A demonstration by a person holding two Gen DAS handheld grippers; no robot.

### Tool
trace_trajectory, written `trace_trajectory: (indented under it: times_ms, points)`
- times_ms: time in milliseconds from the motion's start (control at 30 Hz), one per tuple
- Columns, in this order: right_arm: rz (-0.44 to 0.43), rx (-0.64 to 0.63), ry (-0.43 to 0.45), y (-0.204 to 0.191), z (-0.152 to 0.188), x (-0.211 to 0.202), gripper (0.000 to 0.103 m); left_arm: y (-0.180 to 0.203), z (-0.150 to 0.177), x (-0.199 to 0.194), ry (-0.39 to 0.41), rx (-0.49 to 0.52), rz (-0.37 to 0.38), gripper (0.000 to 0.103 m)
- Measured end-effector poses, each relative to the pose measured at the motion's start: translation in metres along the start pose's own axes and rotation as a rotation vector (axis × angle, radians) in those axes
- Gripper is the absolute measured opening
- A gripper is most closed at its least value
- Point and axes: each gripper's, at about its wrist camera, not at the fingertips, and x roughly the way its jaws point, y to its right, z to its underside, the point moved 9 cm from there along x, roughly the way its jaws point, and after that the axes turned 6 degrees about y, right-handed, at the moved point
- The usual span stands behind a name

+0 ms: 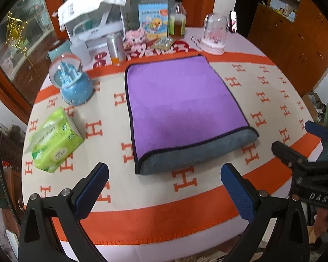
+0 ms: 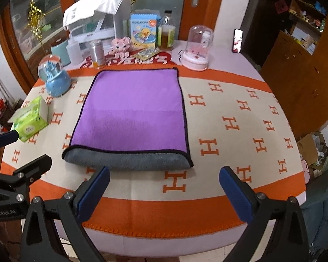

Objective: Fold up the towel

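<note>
Both my left gripper (image 1: 165, 187) and right gripper (image 2: 164, 187) hover wide open, empty, near the folded purple towel (image 2: 133, 113).

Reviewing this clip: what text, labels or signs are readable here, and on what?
"H", repeated in orange: tablecloth.
"DAS": right tongs body, left wrist view.
"GenRobot.AI", partly cut off: left tongs body, right wrist view.
Red banner characters, duck box, tissue pack print: too blurred to read.

even soft indoor light, faint shadows, slight motion blur on far clutter, strong fisheye bending, dark vignette at corners
</note>
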Motion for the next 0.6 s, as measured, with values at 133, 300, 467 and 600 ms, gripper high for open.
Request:
trace_trajectory:
  times_ms: [133,300,467,600]
  points:
    - [-0.039,-0.023,-0.029,0.007,0.002,0.021,0.094,-0.007,0.009,0.016,-0.043,0.001,-0.009,0.099]
    - [-0.109,-0.025,-0.091,0.020,0.006,0.059,0.088,-0.009,0.013,0.040,-0.075,0.043,0.028,0.098]
    - [-0.192,-0.058,-0.152,0.034,0.013,0.094,0.074,-0.012,0.008,0.063,-0.079,0.057,0.074,0.084]
    - [-0.292,-0.092,-0.184,0.040,0.017,0.113,0.066,-0.007,0.010,0.085,-0.123,0.062,0.198,0.076]
